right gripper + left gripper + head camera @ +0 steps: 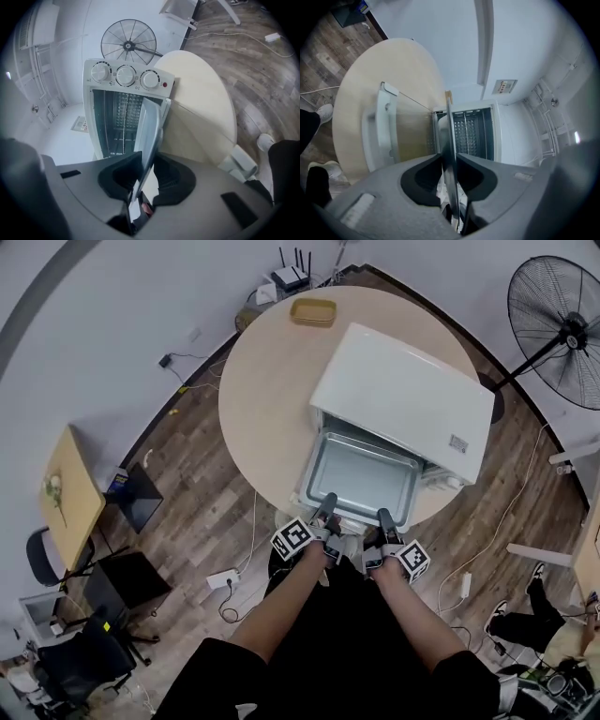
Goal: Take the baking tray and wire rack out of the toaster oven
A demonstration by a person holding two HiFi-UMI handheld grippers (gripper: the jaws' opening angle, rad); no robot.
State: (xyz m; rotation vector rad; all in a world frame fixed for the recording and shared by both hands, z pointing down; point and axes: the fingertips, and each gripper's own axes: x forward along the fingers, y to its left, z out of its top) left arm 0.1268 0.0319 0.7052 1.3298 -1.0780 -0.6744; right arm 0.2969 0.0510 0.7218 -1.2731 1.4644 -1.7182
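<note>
A white toaster oven [403, 395] stands on the round wooden table [267, 399] with its glass door [389, 131] folded down. The grey baking tray [361, 474] is drawn out of the oven mouth over the door. My left gripper [328, 507] and right gripper [384, 519] are each shut on the tray's near rim. In the left gripper view the tray [451, 140] stands edge-on between the pads of the left gripper [451, 161]. In the right gripper view the tray [149, 133] runs between the pads of the right gripper [146, 164]. I cannot pick out the wire rack.
A shallow yellow dish [313, 311] lies at the table's far edge. A standing fan [558, 329] is at the back right. The oven's knobs [125, 75] face me. Cables and a power strip [223, 578] lie on the wooden floor, with chairs at the left.
</note>
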